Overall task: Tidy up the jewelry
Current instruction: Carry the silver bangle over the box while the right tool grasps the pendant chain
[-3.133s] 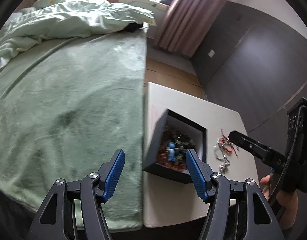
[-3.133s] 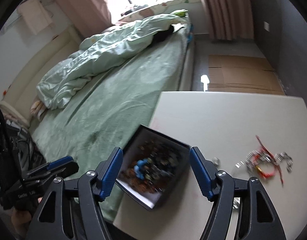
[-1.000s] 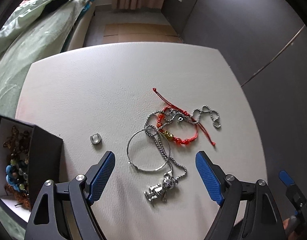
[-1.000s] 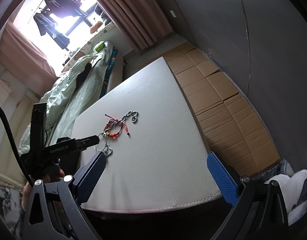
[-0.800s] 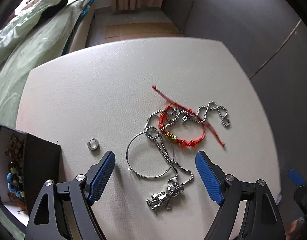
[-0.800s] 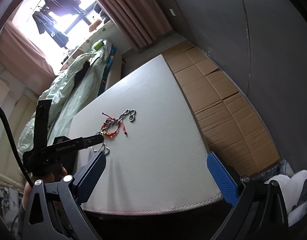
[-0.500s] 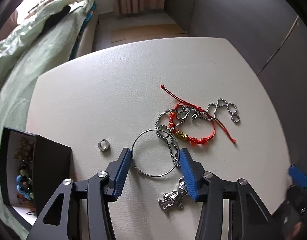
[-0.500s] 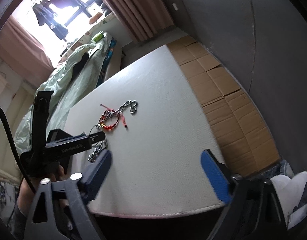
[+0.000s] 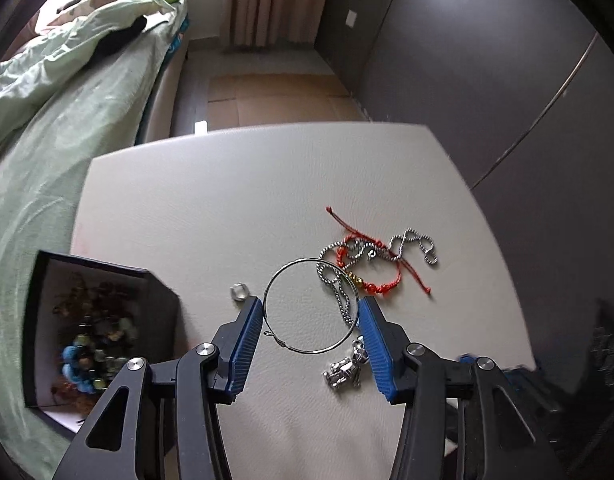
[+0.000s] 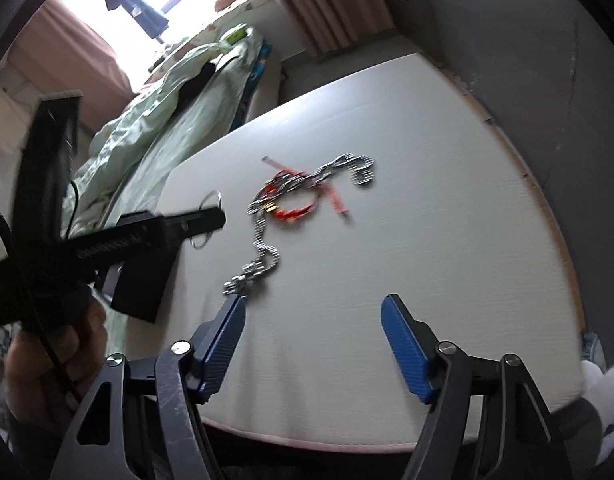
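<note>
Between the blue pads of the left gripper (image 9: 311, 308) sits a thin silver hoop bangle (image 9: 307, 306), a plain wire circle with a small clasp at its near edge. The jaws are narrowed to the hoop's width, each pad at or just off the wire; whether they actually pinch it I cannot tell. Just beside the right pad lies a small silver figure charm (image 9: 343, 372), on a ball chain (image 9: 339, 292) that runs away from the jaws into a red cord bracelet (image 9: 367, 268) with gold beads. Left of the left pad is a small silver ring (image 9: 239, 291), and further left an open black box (image 9: 95, 332) of mixed beads.

The right wrist view, blurred, shows the right gripper (image 10: 311, 320) with jaws wide apart and holding nothing, low over the white table (image 10: 427, 220). The charm (image 10: 243, 276) lies just beyond its left pad, the bracelet (image 10: 295, 200) further out. Only this view shows the left gripper from the side; only the left view shows the ring and box contents.
</note>
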A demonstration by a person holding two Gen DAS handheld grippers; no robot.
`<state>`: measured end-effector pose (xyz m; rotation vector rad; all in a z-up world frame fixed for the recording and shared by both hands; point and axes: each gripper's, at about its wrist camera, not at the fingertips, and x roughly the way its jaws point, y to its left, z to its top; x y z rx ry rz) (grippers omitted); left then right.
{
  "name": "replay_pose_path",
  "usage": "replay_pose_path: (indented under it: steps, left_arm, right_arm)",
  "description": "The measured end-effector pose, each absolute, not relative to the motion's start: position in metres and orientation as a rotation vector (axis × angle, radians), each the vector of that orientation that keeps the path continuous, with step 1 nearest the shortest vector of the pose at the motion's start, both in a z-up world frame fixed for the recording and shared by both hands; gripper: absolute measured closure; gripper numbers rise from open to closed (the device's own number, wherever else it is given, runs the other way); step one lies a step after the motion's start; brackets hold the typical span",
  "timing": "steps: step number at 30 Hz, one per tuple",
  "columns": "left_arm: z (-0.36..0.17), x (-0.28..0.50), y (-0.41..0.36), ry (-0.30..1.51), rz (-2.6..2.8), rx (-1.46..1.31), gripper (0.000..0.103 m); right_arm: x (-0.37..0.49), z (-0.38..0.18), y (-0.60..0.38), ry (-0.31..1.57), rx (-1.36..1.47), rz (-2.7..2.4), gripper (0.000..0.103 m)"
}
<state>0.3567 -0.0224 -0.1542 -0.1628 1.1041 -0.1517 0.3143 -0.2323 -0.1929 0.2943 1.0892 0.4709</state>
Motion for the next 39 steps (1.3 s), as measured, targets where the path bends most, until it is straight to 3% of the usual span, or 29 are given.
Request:
replay_pose_path:
  steps: [3, 15, 25, 28, 32, 39]
  left_arm:
    - [-0.144, 0.352, -0.012, 1.079, -0.154, -0.184, 0.052]
    - [-0.113, 0.324, 0.051, 0.984, -0.116, -0.263, 0.052]
    - [-0.111, 0.306, 0.096, 0.956, -0.059, -0.328, 0.052]
    - [-0.113, 0.302, 0.102, 0.952, -0.056, -0.345, 0.052]
    - [-0.119, 0.300, 0.102, 0.963, -0.061, -0.355, 0.052]
    - [-0.120, 0.294, 0.098, 0.957, -0.070, -0.361, 0.052]
  right_arm:
    - [0.316, -0.198, -0.215, 1.111, 0.297, 0.503, 0.040]
    - [0.334, -0.204, -0.155, 1.136, 0.224, 0.416, 0.040]
    - [0.347, -0.202, -0.109, 1.099, -0.032, 0.240, 0.041]
    - [0.340, -0.202, -0.106, 1.074, -0.102, 0.205, 0.051]
    - [0.335, -0.199, -0.122, 1.070, -0.082, 0.183, 0.082]
    - [0.326, -0.200, -0.165, 1.090, 0.078, 0.303, 0.083]
